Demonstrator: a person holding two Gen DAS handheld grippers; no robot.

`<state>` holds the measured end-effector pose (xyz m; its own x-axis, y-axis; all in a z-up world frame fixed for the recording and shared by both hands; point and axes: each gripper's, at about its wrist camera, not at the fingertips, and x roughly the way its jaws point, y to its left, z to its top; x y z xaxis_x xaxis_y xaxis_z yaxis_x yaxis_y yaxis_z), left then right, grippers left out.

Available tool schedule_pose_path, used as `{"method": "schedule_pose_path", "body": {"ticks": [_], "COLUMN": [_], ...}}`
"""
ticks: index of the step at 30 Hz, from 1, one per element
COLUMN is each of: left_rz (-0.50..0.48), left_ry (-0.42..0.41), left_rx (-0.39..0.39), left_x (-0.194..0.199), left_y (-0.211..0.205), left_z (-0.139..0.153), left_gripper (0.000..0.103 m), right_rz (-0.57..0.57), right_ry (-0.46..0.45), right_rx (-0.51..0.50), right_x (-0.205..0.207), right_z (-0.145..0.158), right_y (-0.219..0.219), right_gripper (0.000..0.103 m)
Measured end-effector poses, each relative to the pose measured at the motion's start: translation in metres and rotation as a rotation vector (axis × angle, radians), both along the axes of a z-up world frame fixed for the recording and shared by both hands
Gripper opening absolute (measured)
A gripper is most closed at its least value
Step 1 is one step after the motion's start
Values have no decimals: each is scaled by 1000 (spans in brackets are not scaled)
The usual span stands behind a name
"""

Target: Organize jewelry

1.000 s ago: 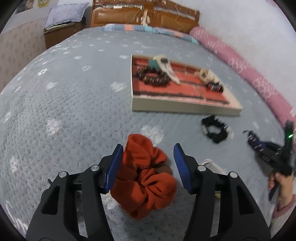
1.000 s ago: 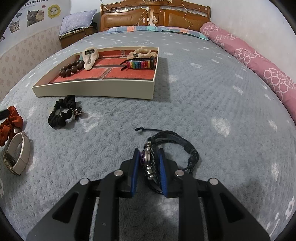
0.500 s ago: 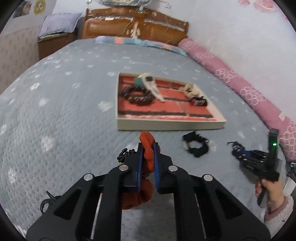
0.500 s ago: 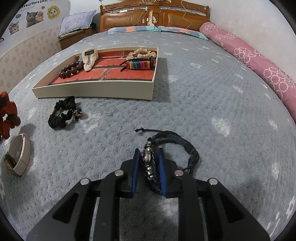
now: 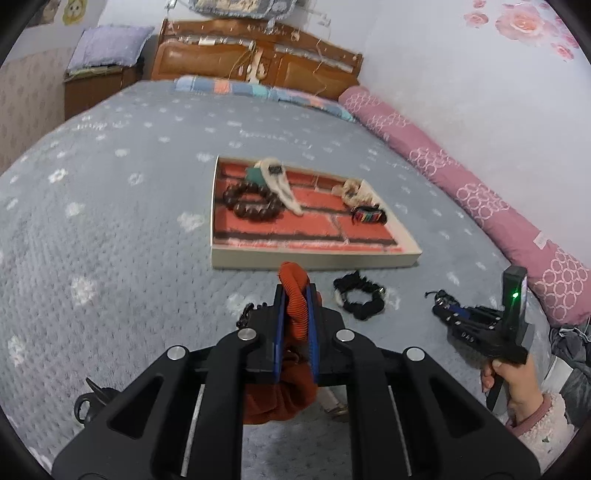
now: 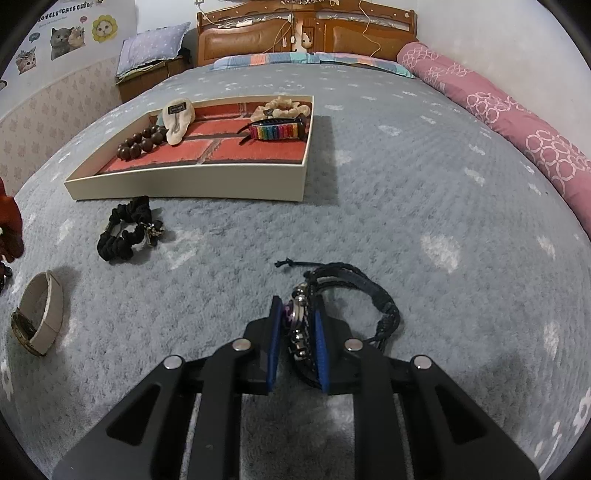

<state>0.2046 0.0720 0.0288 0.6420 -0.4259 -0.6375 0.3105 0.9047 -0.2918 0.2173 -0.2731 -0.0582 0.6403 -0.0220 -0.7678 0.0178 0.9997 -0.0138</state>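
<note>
A bedroom, and the work is laid out on a grey fleecy bedspread with a carved wooden headboard at the far end. The left gripper is clamped tight on an orange scrunchie, lifted clear of the bed, with most of its fabric hanging below the jaws. It looks soft, light and squashy, so nothing should break, though a pinch on one fold could let it slip; a bite across the whole band looks safer. It is rust-orange, ribbed and bunched. The right gripper is closed on a black cord bracelet, which lies on the bedspread; it is gripped at its metal beads, the stiffest part, while the cords look floppy. Ahead sits the cream tray with its brick-red lining, already holding pieces. A black scrunchie lies just in front of the tray, and a beige watch sits off to the left.
</note>
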Motion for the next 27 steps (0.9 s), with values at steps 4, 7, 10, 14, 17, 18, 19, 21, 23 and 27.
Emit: {"method": "schedule_pose_path", "body": {"ticks": [4, 7, 10, 14, 17, 18, 19, 21, 23, 27], "left_rz": [28, 50, 70, 94, 121, 124, 118, 91, 61, 23], "left_ry": [100, 121, 127, 115, 70, 54, 36, 14, 10, 78], "left_rx": [38, 75, 92, 126, 177, 190, 196, 198, 227, 245], "left_x": [21, 30, 34, 31, 21, 17, 12, 2, -2, 2], "left_y": [5, 7, 11, 11, 7, 5, 2, -6, -20, -33], "left_z": [-36, -49, -54, -50, -39, -35, -32, -27, -29, -47], "left_gripper": [9, 12, 31, 51, 63, 64, 64, 64, 64, 41], "right_rz": [0, 0, 0, -1, -1, -1, -1, -1, -1, -1], "right_ry": [1, 2, 1, 2, 2, 2, 2, 3, 2, 3], "right_rx": [2, 6, 7, 9, 11, 10, 10, 11, 12, 12], "right_x": [0, 1, 0, 1, 0, 0, 0, 0, 0, 1], "right_z": [0, 0, 0, 0, 0, 0, 0, 0, 0, 0], "right_y": [0, 0, 0, -1, -1, -1, -1, -1, -1, -1], "right_gripper": [17, 17, 17, 17, 17, 17, 17, 17, 17, 17]}}
